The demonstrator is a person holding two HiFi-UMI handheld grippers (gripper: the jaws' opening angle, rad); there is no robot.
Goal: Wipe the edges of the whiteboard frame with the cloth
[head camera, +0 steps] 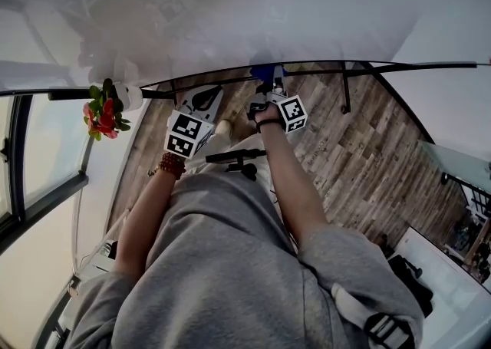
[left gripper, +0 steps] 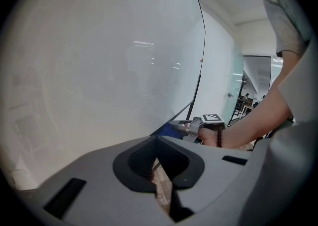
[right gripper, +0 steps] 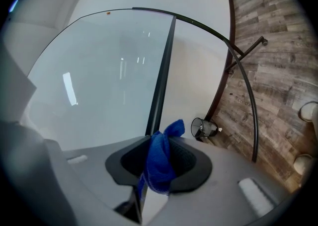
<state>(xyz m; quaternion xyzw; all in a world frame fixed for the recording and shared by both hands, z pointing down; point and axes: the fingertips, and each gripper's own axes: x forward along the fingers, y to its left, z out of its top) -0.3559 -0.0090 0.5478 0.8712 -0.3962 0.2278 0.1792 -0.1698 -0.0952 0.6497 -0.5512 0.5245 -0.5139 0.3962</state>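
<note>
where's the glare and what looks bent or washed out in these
head view: the top is hazy and washed out; left gripper view: bright reflections sit high on the whiteboard, corners go dark; right gripper view: a bright streak on the whiteboard, the frame and floor bow with the wide lens, the cloth is sharp

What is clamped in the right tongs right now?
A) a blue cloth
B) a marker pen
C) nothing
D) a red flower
A: the right gripper view shows the blue cloth bunched between the jaws of the right tongs, just in front of the dark bar of the whiteboard frame.
</note>
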